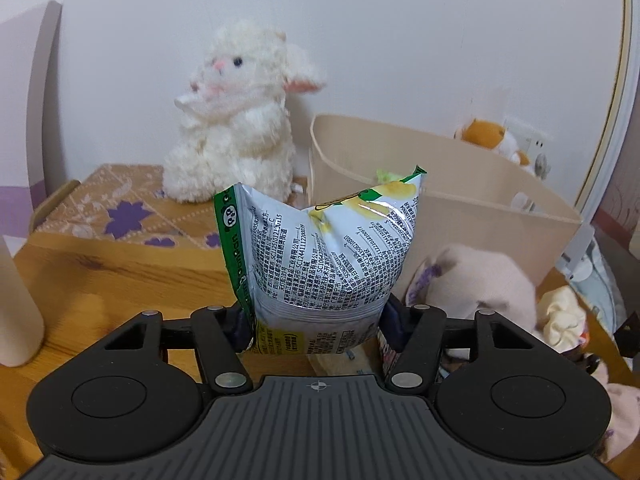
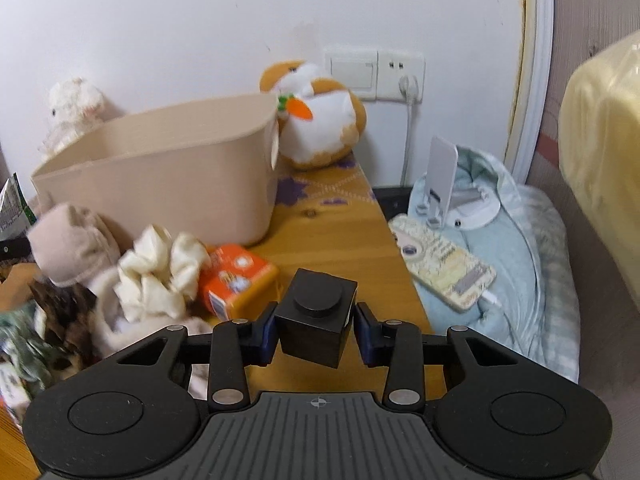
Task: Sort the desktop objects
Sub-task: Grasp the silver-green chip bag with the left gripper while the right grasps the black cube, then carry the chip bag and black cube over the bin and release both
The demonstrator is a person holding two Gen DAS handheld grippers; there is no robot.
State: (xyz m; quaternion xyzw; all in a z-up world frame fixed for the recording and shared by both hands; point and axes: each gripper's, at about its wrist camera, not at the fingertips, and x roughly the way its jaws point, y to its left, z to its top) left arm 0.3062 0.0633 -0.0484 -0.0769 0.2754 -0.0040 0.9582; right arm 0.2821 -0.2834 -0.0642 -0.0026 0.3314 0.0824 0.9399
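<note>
My left gripper is shut on a silver and green snack bag and holds it upright above the wooden desk, in front of the beige storage bin. My right gripper is shut on a black cube-shaped box with a round top, held tilted above the desk's right edge. The bin also shows in the right wrist view, to the upper left of the box.
A white lamb plush sits behind the bin's left side. An orange and white plush sits by the wall socket. A cream scrunchie, an orange carton and a beige cloth lie on the desk. A phone and stand rest on blue bedding. A white bottle stands at left.
</note>
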